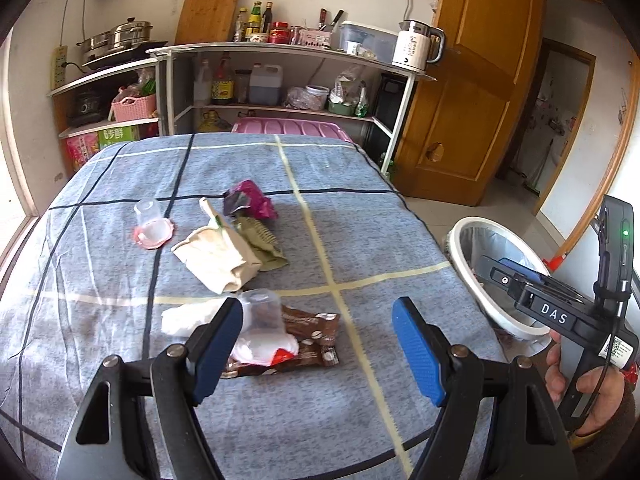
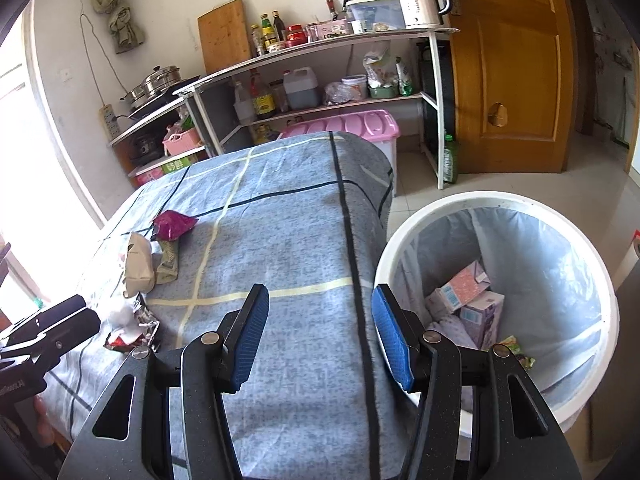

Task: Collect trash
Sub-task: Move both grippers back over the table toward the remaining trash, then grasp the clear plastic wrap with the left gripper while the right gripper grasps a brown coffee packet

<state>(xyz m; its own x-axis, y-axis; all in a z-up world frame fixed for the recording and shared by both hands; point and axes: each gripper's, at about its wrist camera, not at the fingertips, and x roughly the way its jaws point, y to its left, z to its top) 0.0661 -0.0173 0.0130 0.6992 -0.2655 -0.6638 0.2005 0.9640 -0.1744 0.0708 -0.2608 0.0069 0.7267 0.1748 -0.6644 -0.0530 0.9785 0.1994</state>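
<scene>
The table (image 1: 360, 240) was covered with a blue-grey cloth with dark and pale lines, and it stood in a room with a metal shelf (image 1: 280, 50) along the far wall, full of bottles, jars and a white kettle (image 1: 416, 46). A wooden door (image 1: 472, 92) was to the right of the shelf, and a pink box lid (image 1: 288, 126) showed just behind the table. On the cloth lay the trash: a clear cup (image 1: 150, 222) on a pink lid, a beige paper bag (image 1: 220, 254), a purple wrapper (image 1: 250, 200), a green wrapper (image 1: 262, 244), and nearer, a second clear cup (image 1: 262, 310), white tissue (image 1: 184, 318) and a brown wrapper (image 1: 310, 338). A white bin (image 2: 496, 204) with a pale liner stood on the floor just beside the right edge of the table, and some small cartons (image 2: 464, 292) were already inside it. The left gripper (image 1: 318, 344) pointed down at the near pile with its blue pads wide apart and nothing between them. The right gripper (image 2: 320, 334) hung over the table edge beside the bin, its pads also apart and empty. A hand (image 1: 580, 396) held its handle.
</scene>
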